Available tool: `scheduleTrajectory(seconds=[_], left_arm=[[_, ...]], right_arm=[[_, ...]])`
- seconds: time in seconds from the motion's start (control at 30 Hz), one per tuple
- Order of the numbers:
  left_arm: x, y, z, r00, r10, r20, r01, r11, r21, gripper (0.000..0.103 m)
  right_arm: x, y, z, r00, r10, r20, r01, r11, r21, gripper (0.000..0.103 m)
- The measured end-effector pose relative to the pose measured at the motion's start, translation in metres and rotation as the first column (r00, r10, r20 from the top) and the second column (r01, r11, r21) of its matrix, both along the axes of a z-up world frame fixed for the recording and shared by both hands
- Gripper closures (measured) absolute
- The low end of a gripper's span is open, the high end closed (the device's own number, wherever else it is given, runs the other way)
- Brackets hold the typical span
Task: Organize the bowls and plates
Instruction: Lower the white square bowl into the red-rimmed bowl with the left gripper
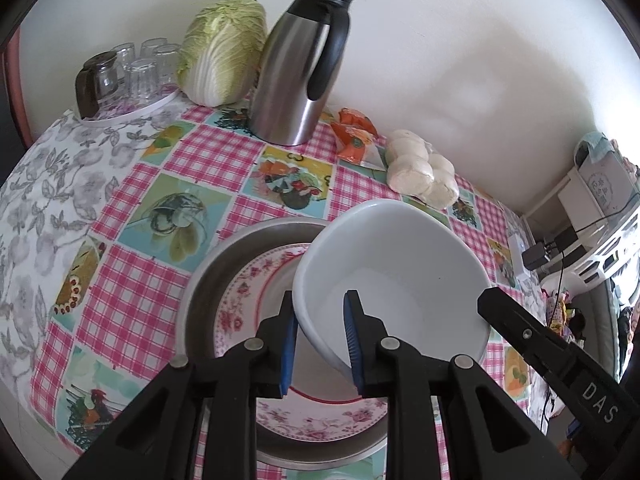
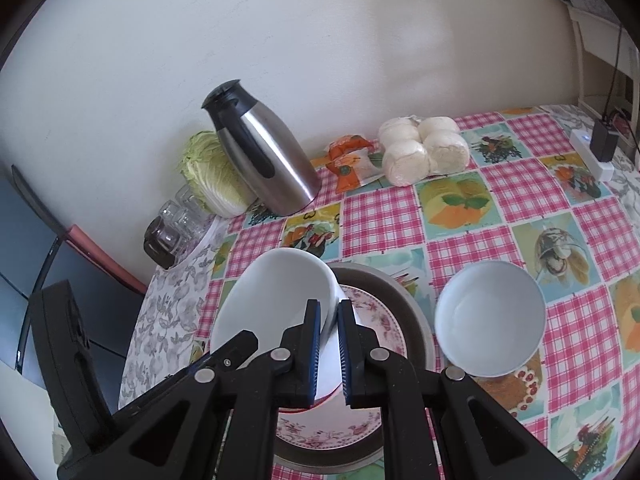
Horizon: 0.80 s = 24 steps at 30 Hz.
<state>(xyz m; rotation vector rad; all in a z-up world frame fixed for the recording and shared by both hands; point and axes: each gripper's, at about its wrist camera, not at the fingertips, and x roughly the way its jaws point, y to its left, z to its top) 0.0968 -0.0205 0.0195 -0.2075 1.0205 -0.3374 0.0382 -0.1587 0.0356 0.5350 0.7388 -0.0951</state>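
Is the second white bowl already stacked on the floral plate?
No; the smaller white bowl sits on the tablecloth beside the floral plate.

I see a steel jug (image 1: 298, 76) by the wall, cabbage (image 1: 224, 48) left of it, upturned glasses (image 1: 132, 68) on a tray, buns (image 2: 424, 152) and an orange packet (image 2: 348, 160) on the checked cloth (image 1: 192, 152)

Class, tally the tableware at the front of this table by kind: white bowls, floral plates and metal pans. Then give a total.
white bowls: 2, the held bowl and the free bowl
floral plate: 1
metal pan: 1
total: 4
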Motion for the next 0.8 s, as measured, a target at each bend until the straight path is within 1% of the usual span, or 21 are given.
scheduleTrajectory(seconds=[0.03,0.13,0.27,0.57,0.8], left_arm=[[0.0,0.002,0.0,1.0,0.005,0.002,-0.005,1.0,0.001,0.08],[0.002,0.011,-0.001,1.0,0.022,0.0,-0.022,1.0,0.005,0.08],[0.006,0.018,-0.007,0.999,0.034,-0.025,-0.034,0.999,-0.003,0.08],[0.009,0.015,-0.014,0.999,0.02,-0.047,-0.02,1.0,0.0,0.08],[0.011,0.012,-0.021,0.998,0.016,-0.065,-0.014,1.0,0.021,0.08]], right_arm=[[0.001,0.004,0.0,1.0,0.008,0.003,-0.008,1.0,-0.008,0.091],[0.005,0.013,-0.001,1.0,0.021,0.002,-0.021,1.0,-0.023,0.09],[0.012,0.02,-0.008,0.999,0.034,-0.017,-0.035,0.999,-0.018,0.091],[0.019,0.017,-0.023,0.998,0.023,-0.057,-0.024,1.0,-0.006,0.091],[0.023,0.012,-0.033,0.995,0.019,-0.095,-0.019,1.0,0.003,0.091]])
